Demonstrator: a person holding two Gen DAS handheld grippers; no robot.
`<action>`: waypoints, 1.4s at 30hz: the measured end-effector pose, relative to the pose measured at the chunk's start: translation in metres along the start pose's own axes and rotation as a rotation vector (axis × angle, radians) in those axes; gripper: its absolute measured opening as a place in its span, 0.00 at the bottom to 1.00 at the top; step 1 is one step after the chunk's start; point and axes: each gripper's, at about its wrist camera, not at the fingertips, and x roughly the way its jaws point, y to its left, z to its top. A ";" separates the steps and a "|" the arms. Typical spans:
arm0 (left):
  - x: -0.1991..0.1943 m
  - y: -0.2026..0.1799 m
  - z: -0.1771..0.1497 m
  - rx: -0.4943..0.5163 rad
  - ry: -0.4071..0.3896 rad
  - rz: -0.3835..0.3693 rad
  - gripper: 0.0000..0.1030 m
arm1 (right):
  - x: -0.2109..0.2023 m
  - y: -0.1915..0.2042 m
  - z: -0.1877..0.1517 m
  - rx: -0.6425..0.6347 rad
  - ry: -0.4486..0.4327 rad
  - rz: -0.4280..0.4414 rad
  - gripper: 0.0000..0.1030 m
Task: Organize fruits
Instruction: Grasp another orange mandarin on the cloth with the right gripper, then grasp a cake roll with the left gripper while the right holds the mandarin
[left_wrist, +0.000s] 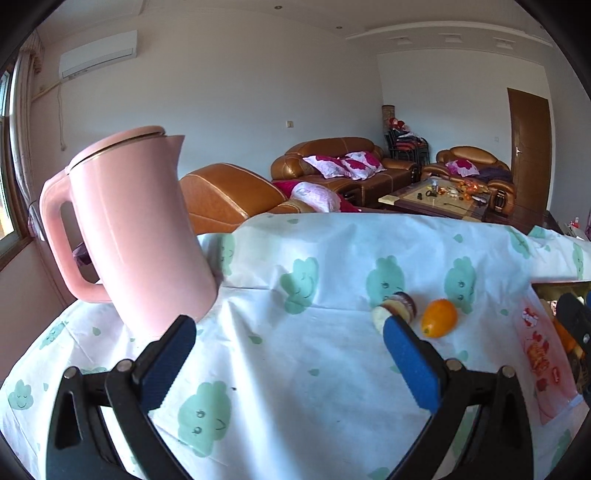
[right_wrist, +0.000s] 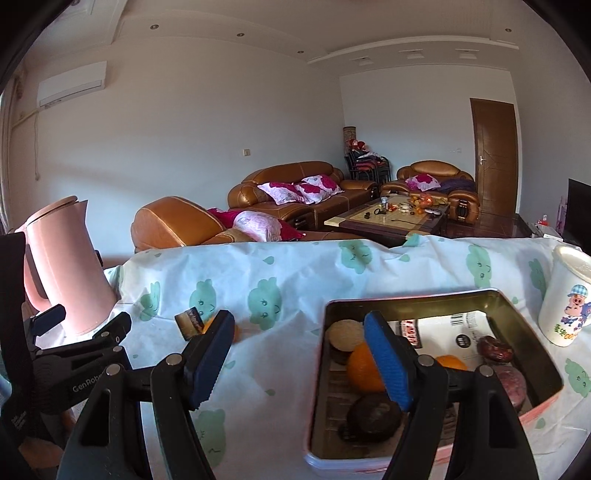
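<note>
An orange fruit (left_wrist: 439, 318) lies on the cloud-print tablecloth beside a cut purple-skinned fruit piece (left_wrist: 397, 309). My left gripper (left_wrist: 290, 354) is open and empty, hovering over the cloth to the left of them. In the right wrist view the cut piece (right_wrist: 190, 323) and the orange (right_wrist: 236, 332) sit behind my left fingertip. A metal tin (right_wrist: 532, 314) holds oranges (right_wrist: 364, 365), a round biscuit-like piece (right_wrist: 345, 334), dark fruits (right_wrist: 375, 411) and a paper label. My right gripper (right_wrist: 301, 363) is open and empty, over the tin's left edge.
A pink kettle (left_wrist: 136, 229) stands at the table's left, close to my left finger. A white cartoon mug (right_wrist: 567, 295) stands right of the tin. The other gripper (right_wrist: 66, 354) shows at left. Sofas and a coffee table lie beyond the table's far edge.
</note>
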 end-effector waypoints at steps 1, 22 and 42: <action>0.004 0.008 0.000 -0.014 0.012 0.011 1.00 | 0.005 0.007 0.000 -0.016 0.017 0.009 0.72; 0.035 0.047 -0.001 -0.071 0.127 0.071 1.00 | 0.143 0.075 0.000 -0.137 0.460 0.103 0.42; 0.058 -0.037 0.025 -0.056 0.190 -0.231 0.93 | 0.047 0.020 0.019 -0.010 0.053 -0.062 0.42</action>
